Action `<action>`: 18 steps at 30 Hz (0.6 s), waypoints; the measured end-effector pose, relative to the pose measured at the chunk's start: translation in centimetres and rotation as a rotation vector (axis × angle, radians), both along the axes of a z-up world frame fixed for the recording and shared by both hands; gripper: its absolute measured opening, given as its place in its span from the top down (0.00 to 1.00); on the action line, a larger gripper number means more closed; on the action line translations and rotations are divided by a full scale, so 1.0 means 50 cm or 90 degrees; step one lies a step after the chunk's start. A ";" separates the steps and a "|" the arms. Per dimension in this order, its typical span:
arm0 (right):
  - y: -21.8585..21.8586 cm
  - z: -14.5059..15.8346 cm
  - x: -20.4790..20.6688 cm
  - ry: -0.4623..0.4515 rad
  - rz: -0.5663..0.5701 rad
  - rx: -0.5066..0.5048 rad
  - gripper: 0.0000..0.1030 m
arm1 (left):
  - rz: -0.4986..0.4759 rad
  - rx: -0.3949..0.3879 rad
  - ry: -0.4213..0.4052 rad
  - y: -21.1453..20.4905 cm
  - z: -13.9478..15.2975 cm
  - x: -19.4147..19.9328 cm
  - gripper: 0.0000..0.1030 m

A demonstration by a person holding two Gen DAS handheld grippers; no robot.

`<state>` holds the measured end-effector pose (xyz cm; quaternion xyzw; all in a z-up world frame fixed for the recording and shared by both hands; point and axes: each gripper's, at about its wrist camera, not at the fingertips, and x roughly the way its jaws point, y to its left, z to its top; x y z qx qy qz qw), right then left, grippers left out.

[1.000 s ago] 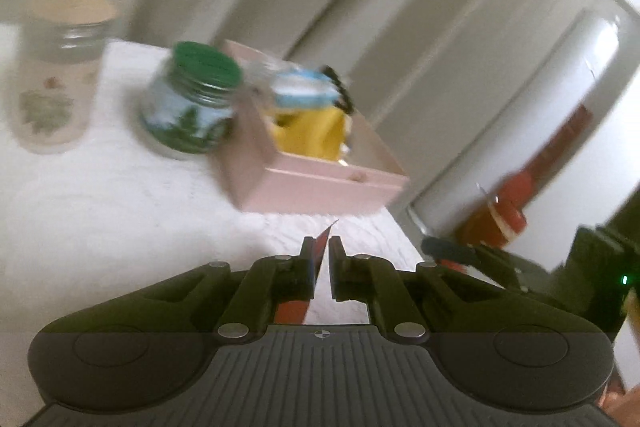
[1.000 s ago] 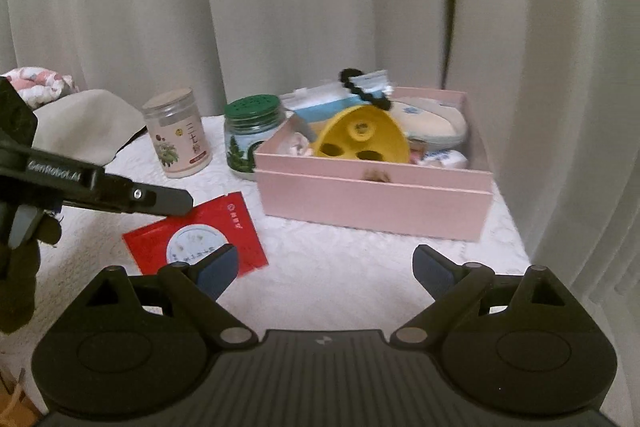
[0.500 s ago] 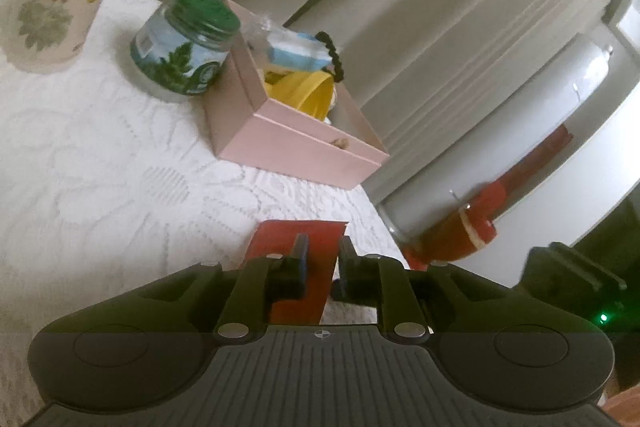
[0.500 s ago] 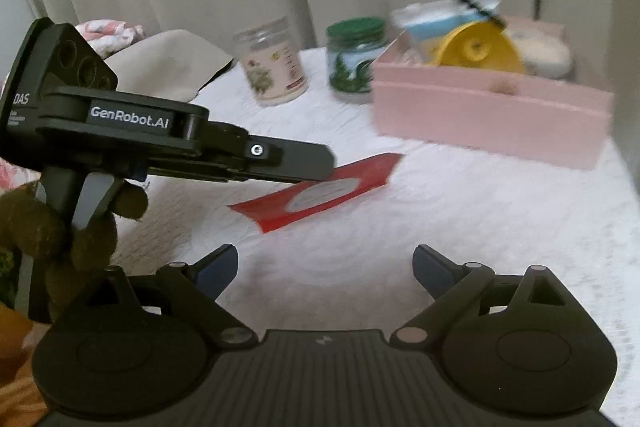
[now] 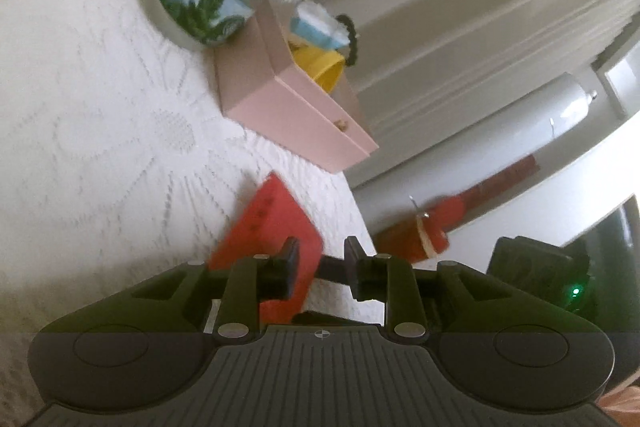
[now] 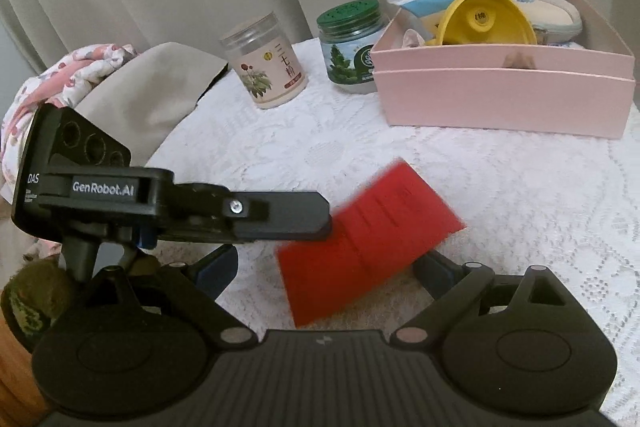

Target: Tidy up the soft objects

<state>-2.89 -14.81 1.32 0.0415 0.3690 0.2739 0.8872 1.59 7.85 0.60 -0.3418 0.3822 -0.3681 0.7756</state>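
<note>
While left tool (image 5: 318, 261) part-open around flat red foil sachet (image 6: 370, 241), still outside pink cardboard box (image 6: 504, 99); right tool (image 6: 324, 273) wide open, empty.

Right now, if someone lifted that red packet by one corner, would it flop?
Probably only slightly: the red packet looks thin and flat, like a sachet. Likely light, being so thin. Its smooth face might slip between the left gripper's parted fingers.

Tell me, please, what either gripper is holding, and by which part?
Nothing looks firmly held. The right gripper is open and empty. The left gripper meets the red packet at one edge, but its jaws stand apart.
</note>
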 end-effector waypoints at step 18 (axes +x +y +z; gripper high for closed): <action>0.050 0.009 0.093 -0.010 -0.023 -0.004 0.54 | 0.228 0.259 -0.080 0.038 0.058 -0.041 0.74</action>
